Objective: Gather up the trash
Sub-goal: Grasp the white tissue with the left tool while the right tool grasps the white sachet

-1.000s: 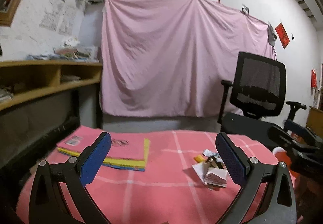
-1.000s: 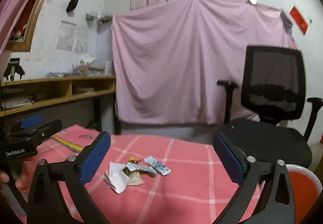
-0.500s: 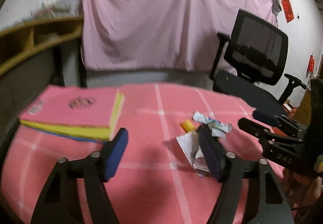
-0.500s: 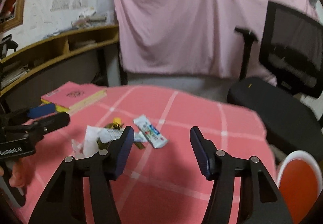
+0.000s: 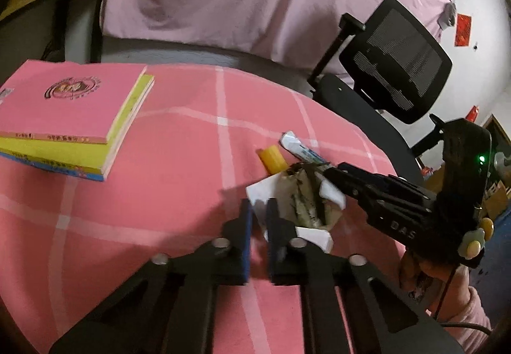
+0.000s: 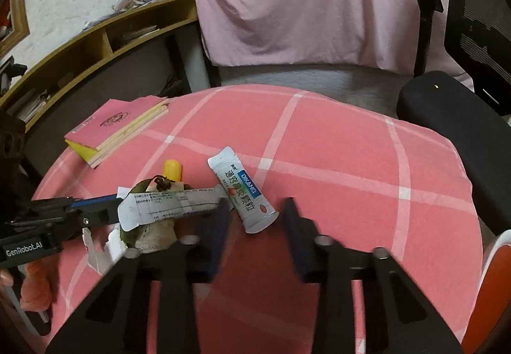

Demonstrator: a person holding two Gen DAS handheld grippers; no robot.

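Observation:
A small heap of trash lies on the pink checked tablecloth (image 6: 351,146): a white paper (image 5: 262,192), crumpled brownish scraps (image 5: 303,197), a yellow cap (image 6: 172,169), a white strip wrapper (image 6: 169,200) and a white-blue sachet (image 6: 244,191). My left gripper (image 5: 259,210) is nearly shut on the near edge of the white paper. My right gripper (image 6: 255,210) is open, its fingers either side of the sachet's near end; in the left wrist view its fingertips (image 5: 343,175) reach into the heap from the right.
A stack of pink and yellow books (image 5: 70,117) lies at the table's left. A black office chair (image 5: 392,66) stands behind right. A pink sheet (image 6: 303,3) hangs at the back, wooden shelves (image 6: 95,47) at the left, an orange-white bin (image 6: 498,296) low right.
Both grippers have dropped and moved forward to the trash heap. The left jaws have closed from wide open onto the white paper; the right jaws have narrowed around the sachet.

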